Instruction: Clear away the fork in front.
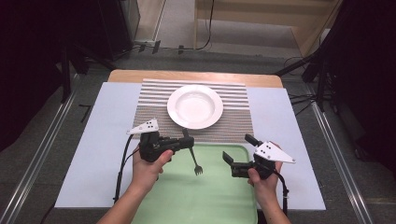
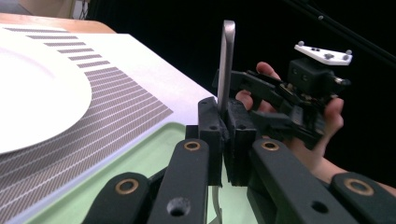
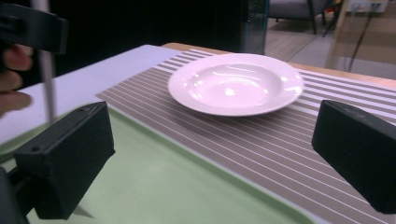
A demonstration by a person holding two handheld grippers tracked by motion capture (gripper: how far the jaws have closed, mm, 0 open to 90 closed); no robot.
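Left gripper: clenched on fork at the handle, prongs hanging over the green tray. Right gripper: released, jaws wide, nothing between them. Plate on striped mat beyond. Handling advice: keep the grip firm, carry the fork level, set it on the mat beside the plate.

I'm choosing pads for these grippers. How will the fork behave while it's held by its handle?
The fork looks like stiff metal, so it should not bend. Its smooth, shiny handle seems slippery and might slide or pivot between the pads of the left gripper, which grips a short stretch of it. Hanging tines-down over the green tray, it looks light.
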